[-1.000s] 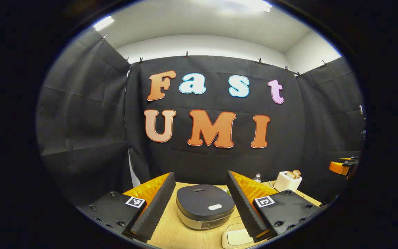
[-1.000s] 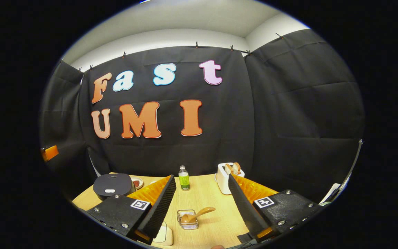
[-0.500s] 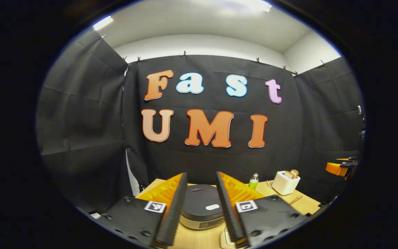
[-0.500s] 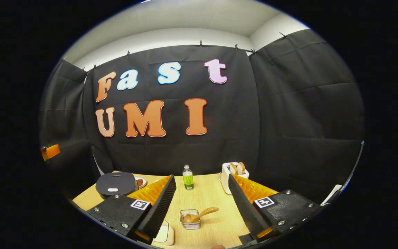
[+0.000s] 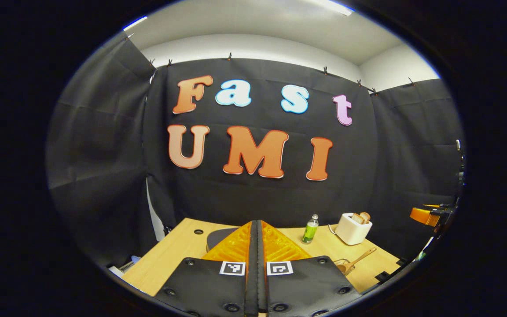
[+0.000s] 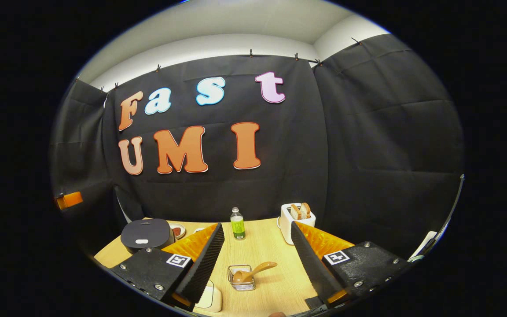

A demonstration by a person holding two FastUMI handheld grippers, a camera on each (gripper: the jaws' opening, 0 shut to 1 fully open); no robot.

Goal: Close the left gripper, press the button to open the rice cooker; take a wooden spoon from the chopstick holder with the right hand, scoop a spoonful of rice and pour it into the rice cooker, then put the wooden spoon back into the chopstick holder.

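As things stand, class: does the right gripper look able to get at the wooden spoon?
Probably yes: the right gripper is open, and the wooden spoon lies in the chopstick holder ahead between its fingers, nothing between.

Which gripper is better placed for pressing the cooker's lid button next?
Left. The left gripper is shut with nothing between its fingers, and the rice cooker lies just ahead of it. The right gripper is open, facing the wooden spoon.
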